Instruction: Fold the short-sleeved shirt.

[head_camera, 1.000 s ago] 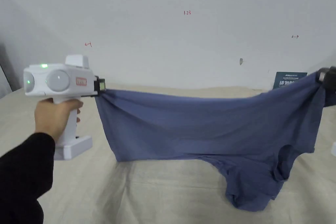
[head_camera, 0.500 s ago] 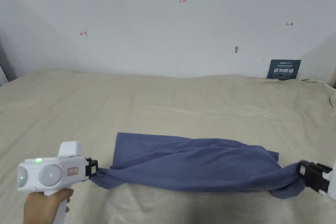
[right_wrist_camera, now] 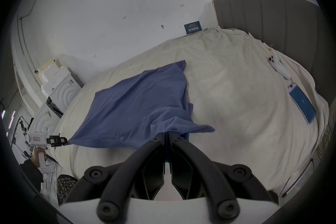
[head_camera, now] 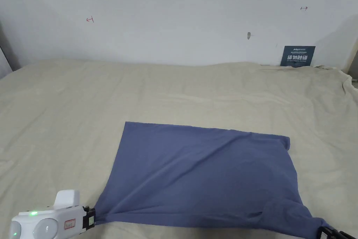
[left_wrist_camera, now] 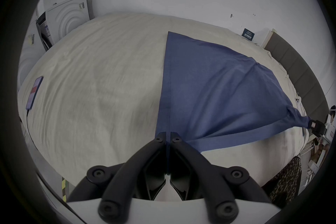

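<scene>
The head view's lower edge cuts off most of the right gripper [head_camera: 330, 232] and its hand.

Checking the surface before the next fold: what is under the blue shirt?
The blue shirt lies spread on the beige bed sheet; sheet shows all round it. Whatever lies beneath the cloth itself is covered.

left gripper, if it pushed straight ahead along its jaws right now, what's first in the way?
The blue shirt itself: the left gripper is shut on its near corner, and the cloth lies spread on the bed straight ahead. Beyond the shirt's far edge comes bare sheet, then probably the wall; depth is unclear.
</scene>
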{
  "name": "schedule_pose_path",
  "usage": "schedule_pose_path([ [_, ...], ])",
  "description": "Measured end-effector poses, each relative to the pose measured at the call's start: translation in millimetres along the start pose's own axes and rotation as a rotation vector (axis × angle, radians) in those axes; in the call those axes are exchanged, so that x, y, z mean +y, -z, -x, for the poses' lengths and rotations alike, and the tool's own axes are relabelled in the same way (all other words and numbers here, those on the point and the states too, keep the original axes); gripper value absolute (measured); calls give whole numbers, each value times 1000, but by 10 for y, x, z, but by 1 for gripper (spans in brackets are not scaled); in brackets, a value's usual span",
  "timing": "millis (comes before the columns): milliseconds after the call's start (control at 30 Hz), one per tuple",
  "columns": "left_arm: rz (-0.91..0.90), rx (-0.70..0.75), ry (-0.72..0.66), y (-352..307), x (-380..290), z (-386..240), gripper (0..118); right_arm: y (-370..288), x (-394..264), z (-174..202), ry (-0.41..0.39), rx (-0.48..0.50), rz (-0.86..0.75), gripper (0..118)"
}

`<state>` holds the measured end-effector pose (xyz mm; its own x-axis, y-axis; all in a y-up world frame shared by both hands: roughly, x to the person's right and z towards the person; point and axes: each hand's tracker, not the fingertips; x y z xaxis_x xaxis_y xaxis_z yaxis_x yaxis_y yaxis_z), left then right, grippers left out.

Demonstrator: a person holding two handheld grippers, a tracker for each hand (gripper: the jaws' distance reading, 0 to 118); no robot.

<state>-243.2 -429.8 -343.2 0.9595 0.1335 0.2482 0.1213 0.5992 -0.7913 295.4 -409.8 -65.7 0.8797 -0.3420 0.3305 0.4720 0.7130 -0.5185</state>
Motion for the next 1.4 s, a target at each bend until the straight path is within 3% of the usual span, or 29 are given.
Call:
schedule_pose_path([
  [400,49,28,24,-144,-482,74,0,-246,-505,24,-35,-49,84,2],
  [667,115,81,39,140,-642,15,0,252,-695,-60,-108,-197,223,2],
  [733,130,98,39,179,-677,-36,6,344,-729,-71,-108,-229,258,2],
  [800,119,114,49,158,-685,-77,18,340,-756,-59,-92,-230,270,5],
  [867,128,115,53,139,-642,-89,49,273,-714,-24,-87,-225,261,21],
  [900,135,111,46,111,-614,-92,74,224,-679,19,-86,-225,255,49],
  [933,134,108,43,82,-599,-98,88,179,-655,69,-87,-221,244,74],
  [967,125,108,36,40,-578,-111,99,136,-609,110,-93,-225,227,93],
  [1000,98,104,23,-55,-536,-149,108,86,-553,160,-106,-234,203,104],
  [1333,-188,44,-56,-803,-207,-334,110,-366,58,680,-232,-162,-82,105],
  [1400,-229,64,-38,-897,-170,-397,107,-404,113,772,-260,-184,-134,104],
])
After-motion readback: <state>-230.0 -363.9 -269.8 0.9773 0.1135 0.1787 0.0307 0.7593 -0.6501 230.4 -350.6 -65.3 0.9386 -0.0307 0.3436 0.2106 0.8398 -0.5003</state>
